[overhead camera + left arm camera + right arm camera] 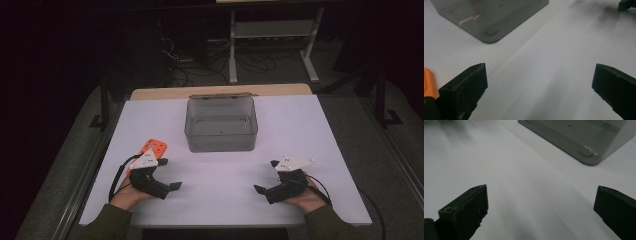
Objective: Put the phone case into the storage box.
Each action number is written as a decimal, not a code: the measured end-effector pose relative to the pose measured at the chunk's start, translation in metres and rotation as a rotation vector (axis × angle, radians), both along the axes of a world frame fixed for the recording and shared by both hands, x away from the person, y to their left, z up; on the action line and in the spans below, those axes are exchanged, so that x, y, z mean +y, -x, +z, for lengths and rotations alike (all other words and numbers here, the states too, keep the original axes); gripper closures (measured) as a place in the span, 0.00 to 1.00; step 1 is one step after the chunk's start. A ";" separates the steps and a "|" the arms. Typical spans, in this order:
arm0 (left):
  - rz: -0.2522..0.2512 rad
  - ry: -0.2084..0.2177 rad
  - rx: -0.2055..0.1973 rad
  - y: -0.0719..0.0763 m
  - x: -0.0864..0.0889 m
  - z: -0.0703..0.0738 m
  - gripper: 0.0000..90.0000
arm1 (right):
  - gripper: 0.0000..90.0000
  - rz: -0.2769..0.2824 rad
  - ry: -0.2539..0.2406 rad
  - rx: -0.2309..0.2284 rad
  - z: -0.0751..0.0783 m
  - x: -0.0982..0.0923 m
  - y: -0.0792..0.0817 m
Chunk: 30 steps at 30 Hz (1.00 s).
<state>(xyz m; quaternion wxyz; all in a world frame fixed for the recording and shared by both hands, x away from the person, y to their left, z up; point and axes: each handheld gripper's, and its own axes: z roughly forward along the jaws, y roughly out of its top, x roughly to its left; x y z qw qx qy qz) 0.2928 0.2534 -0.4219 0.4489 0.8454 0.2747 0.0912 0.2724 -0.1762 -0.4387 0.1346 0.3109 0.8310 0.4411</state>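
So far: nothing is gripped and nothing is moved into place; judging by the layout, all the handling is left to do.
Worktop: white, flat, matte worktop [310, 150] with a pale wooden edge at the far side; smooth and bare around the hands.
Box: translucent grey plastic box with rounded corners [221, 125], open at the top, standing at the far middle of the worktop; it looks empty, with glossy hard walls.
Orange piece: flat orange plastic plate with small holes [153, 147], lying just beside the left gripper, near the box's left front corner; untouched.
Left gripper: black, blocky left gripper [167, 182] held low over the worktop, jaws spread wide, nothing between them.
Right gripper: black right gripper [265, 186] opposite, jaws likewise wide apart and empty, well apart from the orange plate.
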 end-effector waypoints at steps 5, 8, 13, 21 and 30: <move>0.014 -0.004 -0.005 -0.004 0.002 0.006 0.00 | 0.00 -0.007 0.002 0.002 0.000 -0.001 0.000; 0.019 -0.007 -0.005 -0.006 0.003 0.009 0.00 | 0.00 -0.008 -0.001 0.001 0.000 -0.002 0.000; 0.029 -0.017 -0.005 -0.009 0.003 0.013 0.00 | 0.00 -0.016 -0.001 0.007 -0.001 -0.002 0.000; 0.052 -0.031 -0.009 -0.018 0.004 0.022 0.00 | 0.00 -0.019 -0.004 0.008 -0.001 -0.002 -0.001; 0.085 -0.049 -0.022 -0.029 0.008 0.033 0.00 | 0.00 -0.018 -0.003 0.008 -0.001 -0.002 -0.001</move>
